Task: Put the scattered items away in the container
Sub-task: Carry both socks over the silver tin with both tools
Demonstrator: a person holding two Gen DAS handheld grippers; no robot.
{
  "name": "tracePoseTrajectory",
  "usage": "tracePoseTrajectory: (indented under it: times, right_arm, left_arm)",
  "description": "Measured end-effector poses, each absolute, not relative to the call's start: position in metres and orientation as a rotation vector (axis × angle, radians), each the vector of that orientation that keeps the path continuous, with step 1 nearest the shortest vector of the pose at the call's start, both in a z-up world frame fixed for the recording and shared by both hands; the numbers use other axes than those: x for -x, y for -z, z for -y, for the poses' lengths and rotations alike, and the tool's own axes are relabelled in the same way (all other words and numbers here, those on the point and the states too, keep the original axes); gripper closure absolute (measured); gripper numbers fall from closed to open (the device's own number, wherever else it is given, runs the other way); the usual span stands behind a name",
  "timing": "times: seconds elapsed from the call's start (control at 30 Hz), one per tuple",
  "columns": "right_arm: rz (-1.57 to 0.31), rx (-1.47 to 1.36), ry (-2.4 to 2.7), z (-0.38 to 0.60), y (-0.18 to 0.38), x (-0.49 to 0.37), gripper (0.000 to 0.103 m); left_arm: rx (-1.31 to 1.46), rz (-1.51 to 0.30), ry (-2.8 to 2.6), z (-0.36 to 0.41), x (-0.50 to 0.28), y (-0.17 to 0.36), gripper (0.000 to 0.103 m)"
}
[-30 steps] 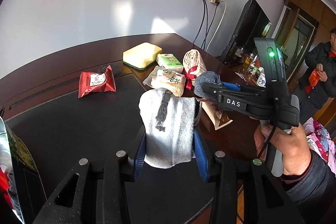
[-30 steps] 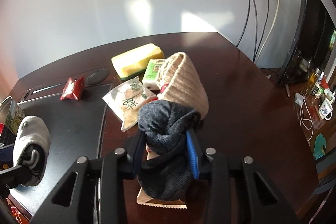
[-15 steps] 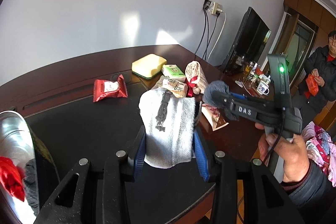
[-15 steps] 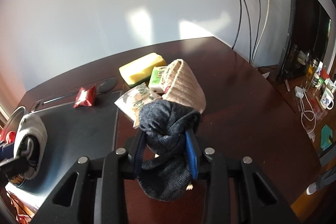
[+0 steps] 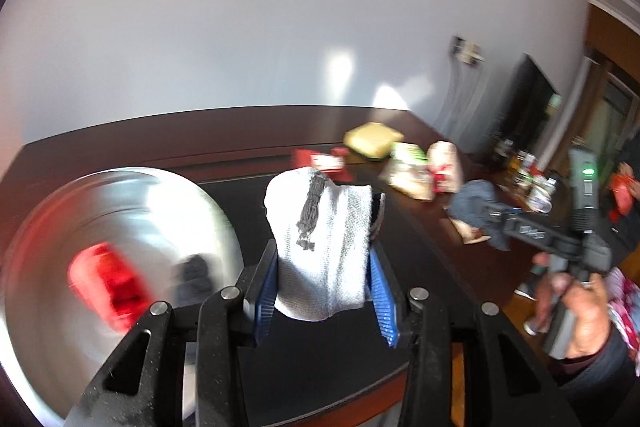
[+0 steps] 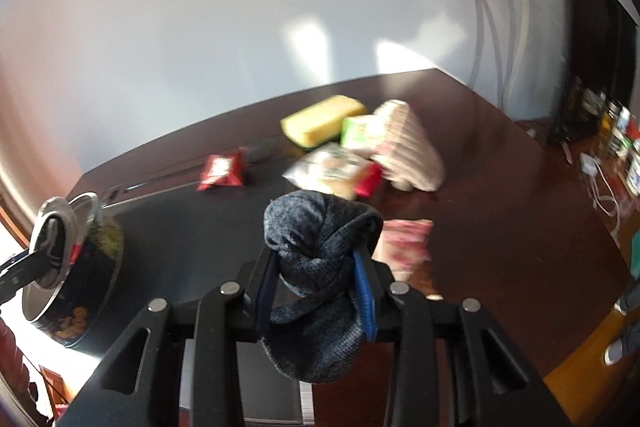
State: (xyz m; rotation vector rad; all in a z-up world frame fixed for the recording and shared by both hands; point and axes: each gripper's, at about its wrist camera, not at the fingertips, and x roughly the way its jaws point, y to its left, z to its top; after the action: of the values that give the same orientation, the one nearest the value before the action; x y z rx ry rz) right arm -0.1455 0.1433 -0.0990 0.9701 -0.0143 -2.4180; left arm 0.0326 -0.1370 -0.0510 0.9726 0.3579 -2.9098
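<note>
The left gripper (image 5: 324, 287), clamped on the white sock (image 5: 326, 247), has swung toward the metal container (image 5: 224, 223), whose open mouth now fills the view just left of the sock; a second ago only its rim showed. The right gripper (image 6: 316, 291), closed on the dark blue sock (image 6: 316, 247), has lifted well right of the container (image 6: 96, 267), above the black mat (image 6: 180, 227).

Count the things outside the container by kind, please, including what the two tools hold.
Socks, held: 2 (white-grey sock, dark blue sock)
Snack packets: 4 (red packet, white-green packet, green packet, pink packet)
Yellow sponge: 1
Beige knitted roll: 1
Total: 8
</note>
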Motion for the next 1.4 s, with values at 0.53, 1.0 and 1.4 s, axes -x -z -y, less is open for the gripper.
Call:
tracePoseTrajectory:
  times: [0.53, 1.0, 1.4]
  right_arm:
    - [-0.147, -0.810, 2.178, 0.000, 0.065, 0.086, 0.068]
    - [-0.284, -0.750, 2.004, 0.088, 0.061, 0.026, 0.068]
    - [-0.375, -0.780, 1.893, 0.124, 0.082, -0.009, 0.068]
  left_arm:
    - [-0.793, -0.429, 2.565, 0.263, -0.122, 0.064, 0.059]
    - [-0.779, -0.483, 2.520, 0.295, -0.142, 0.077, 0.058]
    - [-0.789, -0.483, 2.493, 0.307, -0.132, 0.083, 0.058]
